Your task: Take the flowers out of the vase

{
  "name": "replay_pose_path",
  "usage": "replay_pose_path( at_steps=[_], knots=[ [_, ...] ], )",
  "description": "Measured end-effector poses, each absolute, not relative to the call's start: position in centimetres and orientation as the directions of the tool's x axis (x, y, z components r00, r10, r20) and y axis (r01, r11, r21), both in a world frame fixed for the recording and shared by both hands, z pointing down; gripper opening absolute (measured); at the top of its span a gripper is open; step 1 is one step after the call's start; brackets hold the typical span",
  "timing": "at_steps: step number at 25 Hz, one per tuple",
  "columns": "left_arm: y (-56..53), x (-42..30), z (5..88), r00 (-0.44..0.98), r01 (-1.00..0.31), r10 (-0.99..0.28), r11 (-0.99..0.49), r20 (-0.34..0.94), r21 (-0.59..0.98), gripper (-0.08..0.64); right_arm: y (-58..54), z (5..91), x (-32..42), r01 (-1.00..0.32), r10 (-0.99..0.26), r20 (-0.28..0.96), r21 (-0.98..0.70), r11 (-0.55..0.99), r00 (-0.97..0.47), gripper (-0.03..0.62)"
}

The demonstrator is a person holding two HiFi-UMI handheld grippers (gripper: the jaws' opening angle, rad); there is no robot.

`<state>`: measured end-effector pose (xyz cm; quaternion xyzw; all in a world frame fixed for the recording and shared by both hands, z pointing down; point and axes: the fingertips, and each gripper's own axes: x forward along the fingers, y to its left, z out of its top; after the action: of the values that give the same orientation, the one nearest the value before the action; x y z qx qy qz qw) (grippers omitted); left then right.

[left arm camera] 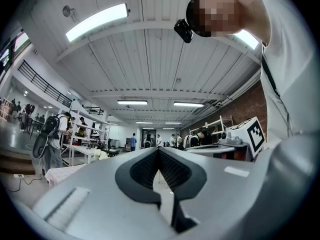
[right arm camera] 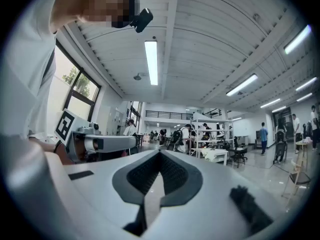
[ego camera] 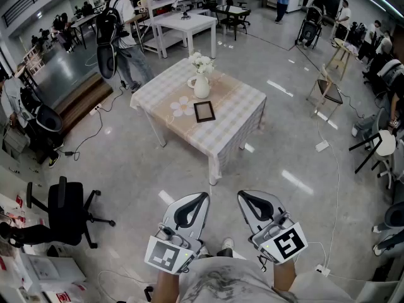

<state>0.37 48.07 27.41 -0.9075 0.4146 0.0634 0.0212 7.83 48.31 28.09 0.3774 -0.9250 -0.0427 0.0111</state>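
Note:
A white vase [ego camera: 201, 86] with pale flowers [ego camera: 202, 62] stands on the checked tablecloth of a low table [ego camera: 243, 115] well ahead of me across the floor. My left gripper [ego camera: 201, 196] and right gripper [ego camera: 243, 195] are held close to my body at the bottom of the head view, far from the table. Both are shut with nothing between their jaws. In the left gripper view the left gripper [left arm camera: 159, 150] has its tips meeting, and in the right gripper view the right gripper [right arm camera: 160, 152] does too. The vase is hidden in both gripper views.
A dark picture frame [ego camera: 204, 112] and a flower-shaped mat [ego camera: 182, 106] lie on the table. An office chair [ego camera: 66, 210] stands at the left. A person [ego camera: 123, 24] stands beyond the table by a white table [ego camera: 183, 25]. Cables [ego camera: 334, 188] and stools [ego camera: 379, 145] are at the right.

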Motion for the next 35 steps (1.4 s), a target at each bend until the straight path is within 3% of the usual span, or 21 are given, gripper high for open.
replay_pose_path(
  at_steps=[21,35],
  knots=[
    [46.8,3.2,27.8,0.576,-0.814,-0.809,-0.581,-0.118,0.003,0.008,46.2,28.3,10.3,-0.629,-0.63,-0.028,0.103,0.771,-0.776,0.015],
    [41.0,2.2,28.4,0.589,-0.804,-0.798,-0.595,-0.128,0.009,0.009,40.8,29.0,9.4,-0.646,-0.651,0.005,0.116,0.755,-0.759,0.015]
  ],
)
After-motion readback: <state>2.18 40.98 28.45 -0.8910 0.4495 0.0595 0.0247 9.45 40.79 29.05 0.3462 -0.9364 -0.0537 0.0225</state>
